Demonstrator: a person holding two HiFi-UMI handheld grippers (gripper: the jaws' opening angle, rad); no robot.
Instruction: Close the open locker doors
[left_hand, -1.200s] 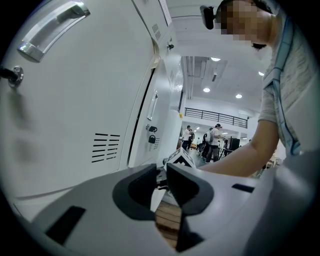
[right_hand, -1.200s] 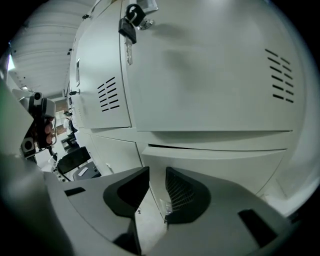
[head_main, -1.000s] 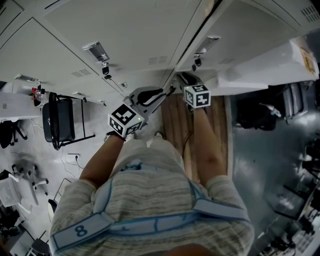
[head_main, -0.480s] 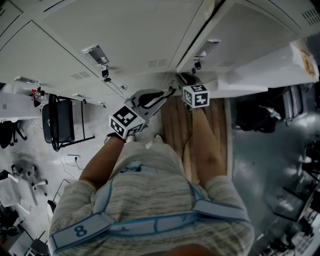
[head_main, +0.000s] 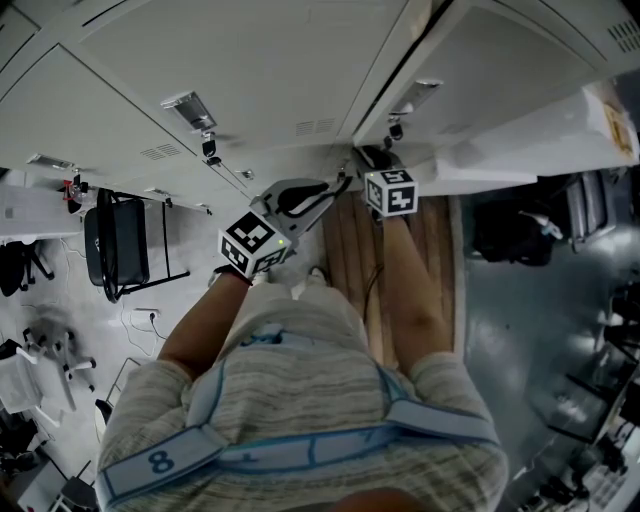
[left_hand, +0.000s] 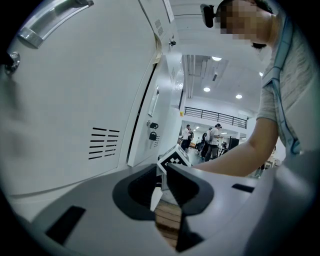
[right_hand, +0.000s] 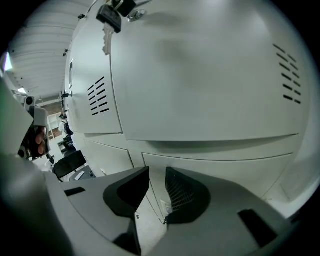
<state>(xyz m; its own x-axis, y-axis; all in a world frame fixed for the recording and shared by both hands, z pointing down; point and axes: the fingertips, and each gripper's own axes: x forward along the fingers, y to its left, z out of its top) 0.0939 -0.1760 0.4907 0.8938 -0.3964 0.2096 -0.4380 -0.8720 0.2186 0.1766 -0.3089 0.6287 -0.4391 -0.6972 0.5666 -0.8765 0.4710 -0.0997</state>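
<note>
A bank of white lockers (head_main: 250, 60) fills the top of the head view. The right-hand door (head_main: 500, 50) stands slightly ajar, with a dark gap along its left edge and a padlock (head_main: 392, 128) on it. My right gripper (head_main: 366, 156) is held close to that door's lower corner, and in the right gripper view the door (right_hand: 200, 75) and its padlock (right_hand: 111, 15) loom above the jaws (right_hand: 157, 172). My left gripper (head_main: 340, 183) points at the right one beside the closed left door (left_hand: 65, 100). Both jaw pairs (left_hand: 163, 167) are nearly together and hold nothing.
A white slab-like panel (head_main: 530, 135) juts out to the right below the ajar door. A black folding chair (head_main: 120, 245) stands at the left. A wooden floor strip (head_main: 350, 240) lies under my arms. Dark clutter (head_main: 510, 225) sits to the right. Several people (left_hand: 210, 137) stand far off.
Both grippers have crept very slightly towards the lockers. Nothing was taken hold of or let go.
</note>
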